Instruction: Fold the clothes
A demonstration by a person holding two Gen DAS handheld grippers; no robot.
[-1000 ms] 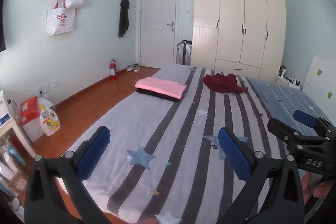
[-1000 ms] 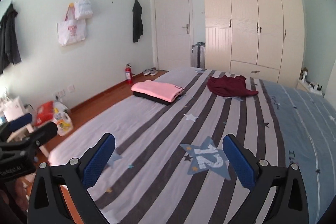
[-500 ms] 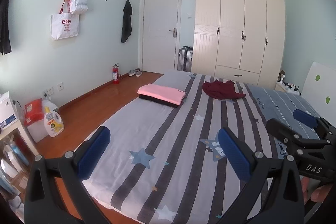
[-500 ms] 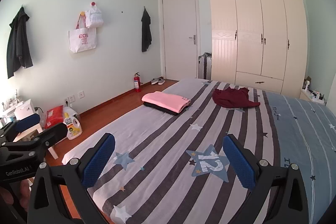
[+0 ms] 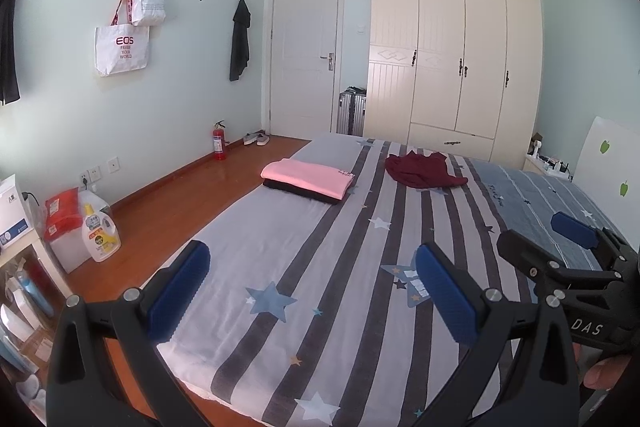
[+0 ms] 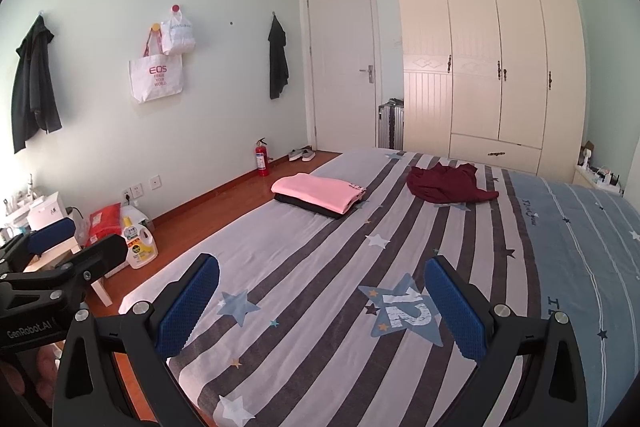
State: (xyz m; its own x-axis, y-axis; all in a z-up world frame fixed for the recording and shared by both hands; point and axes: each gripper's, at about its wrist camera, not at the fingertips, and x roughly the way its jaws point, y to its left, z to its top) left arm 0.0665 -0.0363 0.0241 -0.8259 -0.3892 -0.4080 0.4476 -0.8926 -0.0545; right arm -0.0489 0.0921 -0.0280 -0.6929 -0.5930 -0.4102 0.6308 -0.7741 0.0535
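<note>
The bed (image 5: 304, 251) wears matt striped cloth printed with stars. On it, the pink top (image 5: 308, 178) and the crumpled maroon shirt (image 5: 424, 169) are soft, dull fabric. Beside the bed, the wooden floor (image 5: 176, 195) shines glossy. The wardrobe (image 5: 452, 59) looks smooth, satin-painted. The left gripper (image 5: 312, 291) has matt black plastic arms and rough, dimpled blue pads (image 5: 180, 291).

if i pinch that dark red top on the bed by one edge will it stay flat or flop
The dark red top lies crumpled with soft folds, so it would likely flop and hang. It looks like thin, light cloth. A push would probably bunch it on the striped bedsheet.
</note>
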